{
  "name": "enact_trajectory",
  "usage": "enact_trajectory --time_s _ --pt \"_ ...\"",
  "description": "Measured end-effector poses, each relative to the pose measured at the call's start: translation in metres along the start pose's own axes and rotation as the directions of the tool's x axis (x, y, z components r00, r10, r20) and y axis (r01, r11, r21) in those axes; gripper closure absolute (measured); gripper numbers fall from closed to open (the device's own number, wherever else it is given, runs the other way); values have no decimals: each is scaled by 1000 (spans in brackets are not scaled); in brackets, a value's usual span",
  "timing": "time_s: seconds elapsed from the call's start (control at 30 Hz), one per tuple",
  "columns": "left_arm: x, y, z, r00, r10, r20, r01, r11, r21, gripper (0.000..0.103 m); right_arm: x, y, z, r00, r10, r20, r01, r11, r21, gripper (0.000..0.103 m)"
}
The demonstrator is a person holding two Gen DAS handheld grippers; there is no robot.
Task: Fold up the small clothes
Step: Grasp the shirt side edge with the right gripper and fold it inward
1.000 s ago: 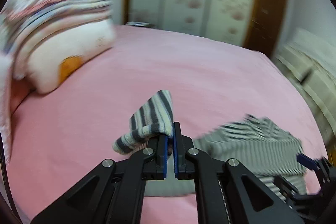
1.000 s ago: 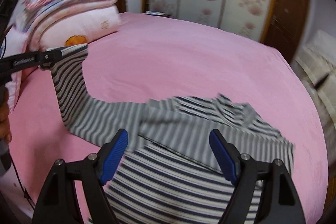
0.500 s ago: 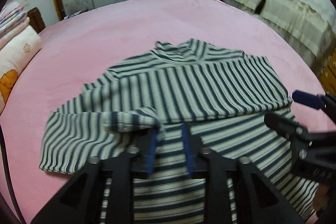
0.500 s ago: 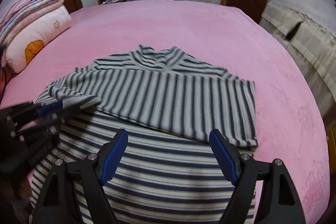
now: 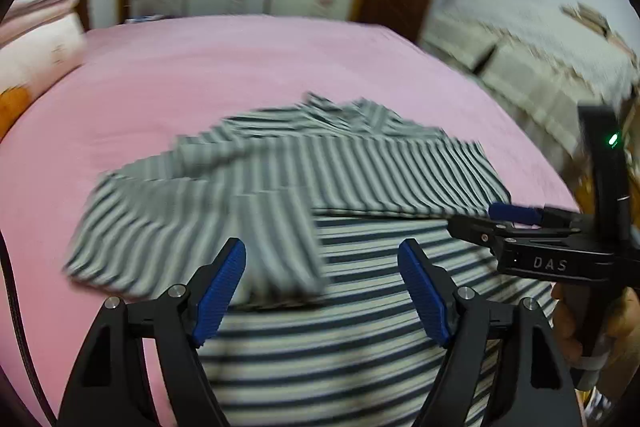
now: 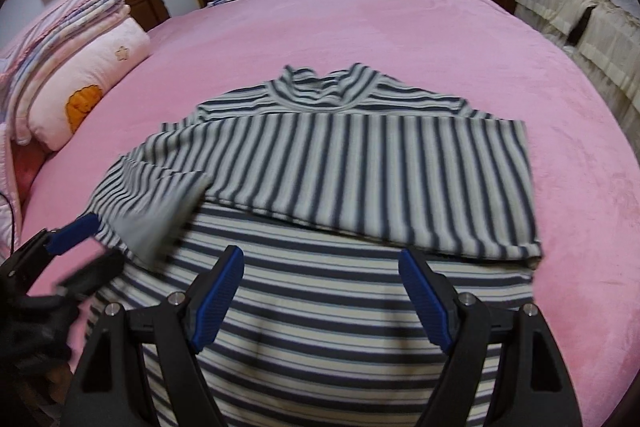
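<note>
Pink bed fills both views, with stacked pillows at the head on the left. The striped shirt lies flat in the middle of the bed, collar pointing away from the cameras and hem nearest them. Both sleeves are now laid across the chest: the right one spans the body in a clean band, and the left sleeve, carried aloft a second ago, rests over the left side, its cuff end blurred in both views. Left gripper has just been opening, and its jaws stand wide with nothing pinched, the sleeve lying beyond the pads. Right gripper is also wide and empty, hovering over the hem. Judgement: sleeve folds are done; the next step is likely folding the hem up toward the collar.
</note>
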State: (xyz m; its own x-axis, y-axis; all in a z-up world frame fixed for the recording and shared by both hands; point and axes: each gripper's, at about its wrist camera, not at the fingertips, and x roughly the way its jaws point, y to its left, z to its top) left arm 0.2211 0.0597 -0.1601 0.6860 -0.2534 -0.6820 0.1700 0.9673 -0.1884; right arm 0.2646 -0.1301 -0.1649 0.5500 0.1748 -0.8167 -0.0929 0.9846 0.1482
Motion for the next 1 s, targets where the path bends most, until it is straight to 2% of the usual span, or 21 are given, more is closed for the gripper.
enact_trajectory --time_s 0.13,0.27,0.4,0.53,0.73,1.0 --pt "-30 36 -19 994 97 50 -93 992 -81 24 8 13 -3 998 54 -21 -54 999 -9 23" --pt "-45 70 -47 984 177 29 -168 966 -198 24 19 29 -5 993 105 -48 -106 994 -10 23" --pt "-50 90 -73 978 209 -7 -203 941 -272 24 23 59 -5 991 126 -47 -129 990 -60 23" --pt "-54 97 -90 979 202 -15 -197 933 -301 24 23 94 -3 990 139 -37 -143 979 -147 23" --pt "-55 97 -99 977 214 -10 -208 940 -269 24 30 149 -4 995 101 -22 -103 941 -321 23" --pt "-57 111 -106 988 152 1 -142 923 -358 24 79 172 23 994 10 -107 -38 965 -259 23"
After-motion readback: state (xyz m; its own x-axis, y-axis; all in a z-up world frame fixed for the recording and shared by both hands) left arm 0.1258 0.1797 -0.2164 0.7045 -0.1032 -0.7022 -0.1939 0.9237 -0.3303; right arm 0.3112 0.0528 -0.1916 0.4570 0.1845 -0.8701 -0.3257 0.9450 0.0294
